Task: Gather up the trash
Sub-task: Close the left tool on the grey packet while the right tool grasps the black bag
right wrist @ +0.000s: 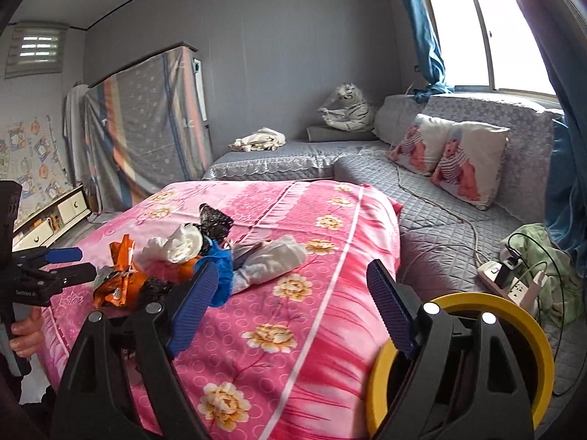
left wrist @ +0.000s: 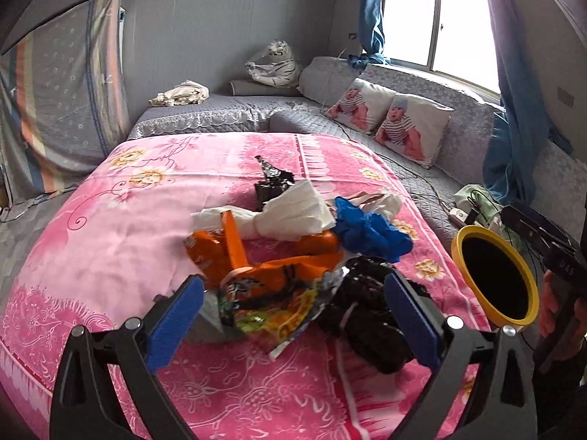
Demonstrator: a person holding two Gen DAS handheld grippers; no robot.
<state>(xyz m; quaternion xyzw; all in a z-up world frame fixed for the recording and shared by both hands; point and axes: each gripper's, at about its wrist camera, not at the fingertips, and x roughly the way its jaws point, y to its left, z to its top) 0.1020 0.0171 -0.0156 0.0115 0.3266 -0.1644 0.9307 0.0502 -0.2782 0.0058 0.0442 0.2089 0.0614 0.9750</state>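
Trash pile, centre of pink floral blanket point(left wrist: 110, 227) on the bed: crumpled orange foil snack wrapper point(left wrist: 256, 267), white crumpled tissue paper point(left wrist: 293, 209), blue crumpled plastic glove point(left wrist: 370, 231), black crinkled plastic bag point(left wrist: 370, 315) at near right, small black foil wrapper point(left wrist: 271, 183) at far side. Items touch or overlap.

Left gripper point(left wrist: 293, 315): blue-padded fingers point(left wrist: 176, 315) wide apart, straddling orange wrapper and black bag w/o gripping; nothing held.

Right gripper point(right wrist: 290, 308): fingers point(right wrist: 194, 308) wide apart over bare blanket, nothing betw. them; pile lies to its left.

Yellow-rimmed round bin w/ dark interior point(left wrist: 495, 282): off blanket's right edge, just beside right gripper; whether gripper touches it cannot be told.

Background: grey quilted sofa point(right wrist: 440, 198), two baby-print cushions point(right wrist: 469, 161), white power strip w/ cables point(right wrist: 510, 282), plush white tiger point(right wrist: 348, 110).
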